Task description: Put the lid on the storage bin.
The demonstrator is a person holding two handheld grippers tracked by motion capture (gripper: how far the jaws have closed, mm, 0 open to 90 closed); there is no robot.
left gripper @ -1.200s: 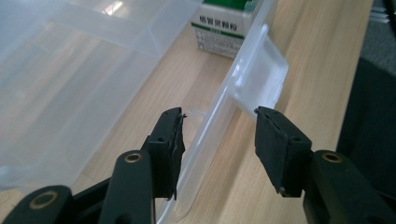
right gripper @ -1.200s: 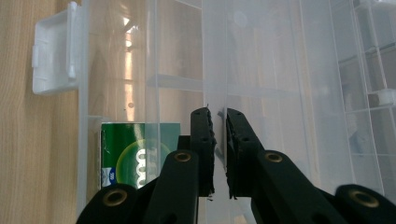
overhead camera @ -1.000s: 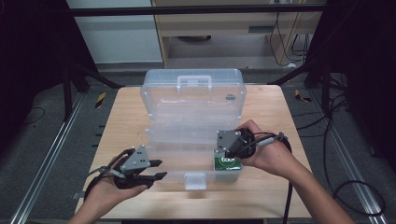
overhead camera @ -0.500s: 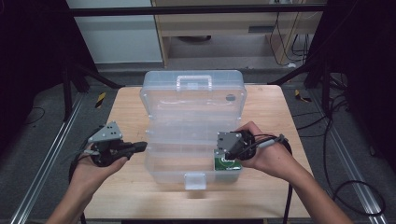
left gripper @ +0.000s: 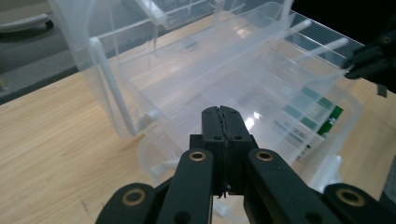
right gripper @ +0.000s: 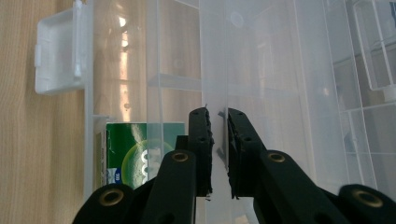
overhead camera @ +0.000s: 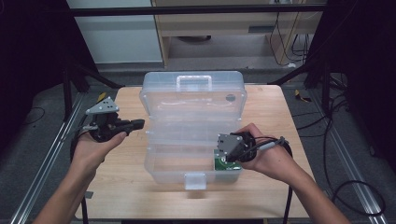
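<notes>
1. A clear plastic organizer box (overhead camera: 194, 135) stands open on the wooden table (overhead camera: 271, 107). Its lid is raised at the far side, with a carry handle (overhead camera: 193, 83) on the lid's top edge.
2. A white latch tab (overhead camera: 194, 180) hangs from the middle of the box's near wall.
3. A green packet (overhead camera: 223, 164) lies in the near right compartment of the box, against the near wall.
4. The left gripper (overhead camera: 136, 124) is held above the table, just beside the box's left wall and apart from it. Its jaws are pressed together with nothing between them, as the left gripper view (left gripper: 220, 122) confirms.
5. The right gripper (overhead camera: 222, 149) sits at the box's near right corner, above the green packet. In the right gripper view (right gripper: 217, 122) its jaws stand on either side of a clear plastic wall of the box, closed against it with only the wall's thickness between them.
6. The person's hands (overhead camera: 273, 158) hold both grippers, forearms entering from the near edge.
</notes>
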